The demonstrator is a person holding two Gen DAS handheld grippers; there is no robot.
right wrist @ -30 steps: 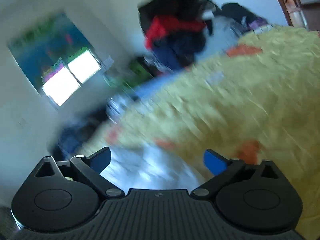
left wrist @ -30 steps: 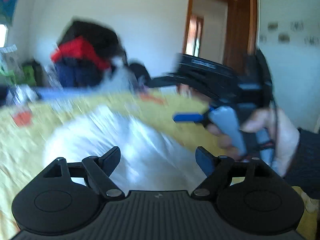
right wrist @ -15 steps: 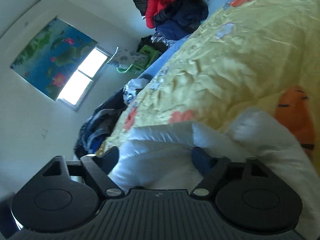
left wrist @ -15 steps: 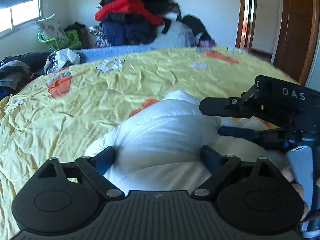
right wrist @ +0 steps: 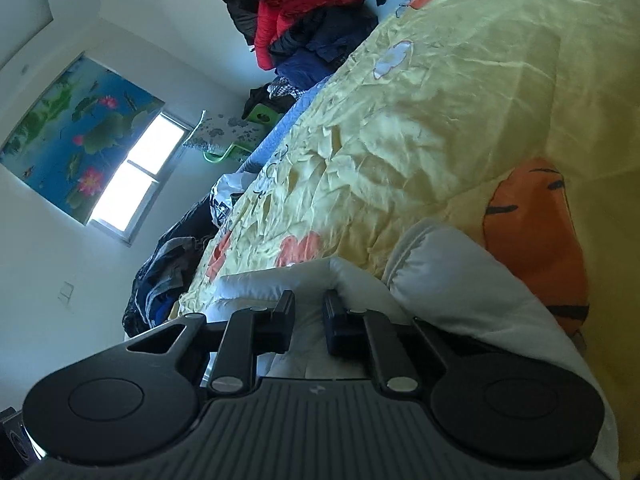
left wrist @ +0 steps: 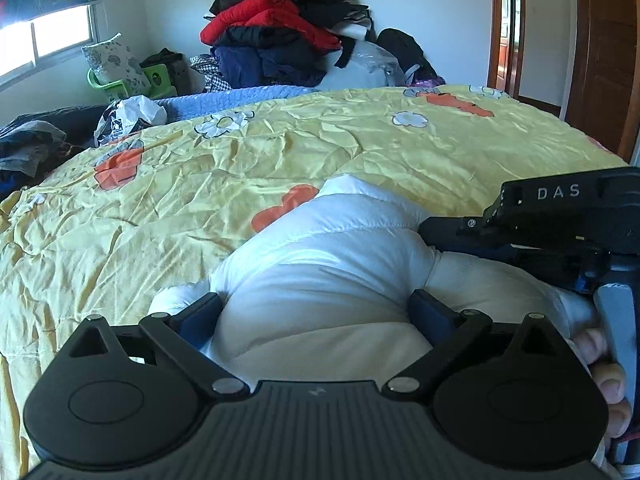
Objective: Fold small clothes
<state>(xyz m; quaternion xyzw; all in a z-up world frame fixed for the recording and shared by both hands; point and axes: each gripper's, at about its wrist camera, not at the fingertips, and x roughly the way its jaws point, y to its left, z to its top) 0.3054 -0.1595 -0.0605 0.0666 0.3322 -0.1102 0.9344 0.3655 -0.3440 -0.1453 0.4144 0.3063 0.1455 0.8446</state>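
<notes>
A white puffy jacket (left wrist: 320,264) lies bunched on the yellow bedspread (left wrist: 200,184) — likely light, soft, slippery, best pinched at an edge. The left gripper (left wrist: 316,312) is opening wide astride it; the right gripper (right wrist: 308,320) is closing on a fold — pads pinching fabric

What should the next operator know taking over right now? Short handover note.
Left gripper: jaws opening wide, straddling the white padded garment, not clamped.
Right gripper: jaws closing on a fold of the garment.
Garment lies bunched on the yellow bedspread, near edge.
Done: nothing folded that shows.
Left: probably spread it flat, fold it. Clothes pile sits beyond the bed.
</notes>
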